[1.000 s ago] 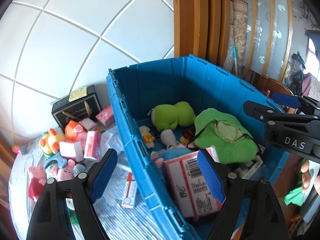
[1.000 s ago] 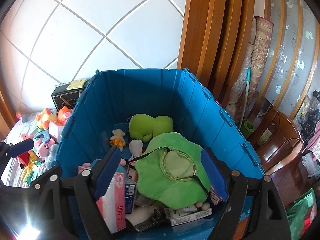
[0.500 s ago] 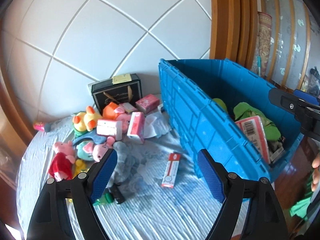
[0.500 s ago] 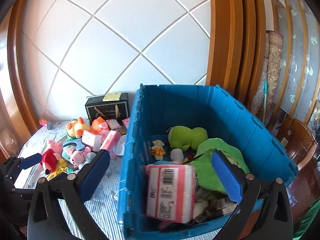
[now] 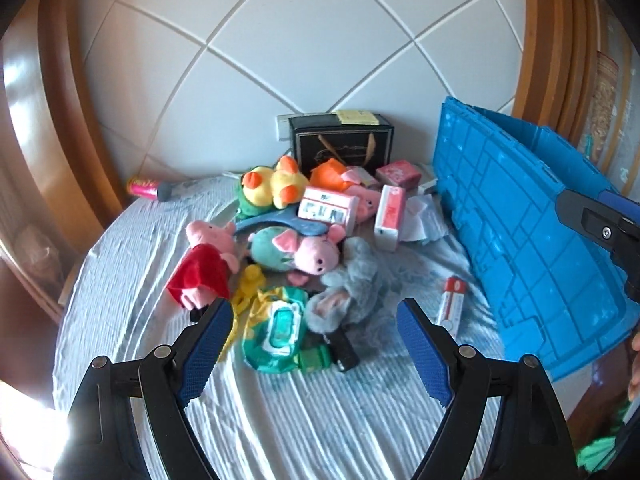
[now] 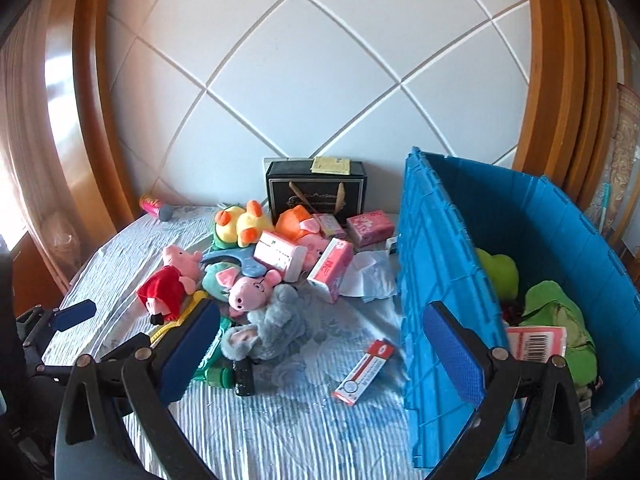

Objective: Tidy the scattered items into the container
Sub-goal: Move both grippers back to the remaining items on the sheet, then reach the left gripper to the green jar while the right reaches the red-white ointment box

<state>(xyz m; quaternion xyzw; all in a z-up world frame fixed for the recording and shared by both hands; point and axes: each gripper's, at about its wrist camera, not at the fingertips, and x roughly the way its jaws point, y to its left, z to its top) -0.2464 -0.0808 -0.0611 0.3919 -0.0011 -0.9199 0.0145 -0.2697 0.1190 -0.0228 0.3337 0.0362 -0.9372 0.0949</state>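
Striped bedsheet (image 5: 304, 420) meets white quilted wall (image 5: 304, 40).

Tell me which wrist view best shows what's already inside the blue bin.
The right wrist view. It looks over the blue bin's near wall and into it, showing a green plush toy, a green hat and a pink pack with a barcode. The left wrist view catches only the bin's outer wall; its contents are hidden.

Striped sheet (image 5: 320, 420) lies bare up front; toy pile (image 5: 304, 248) behind; blue crate (image 5: 532, 240) walls right.
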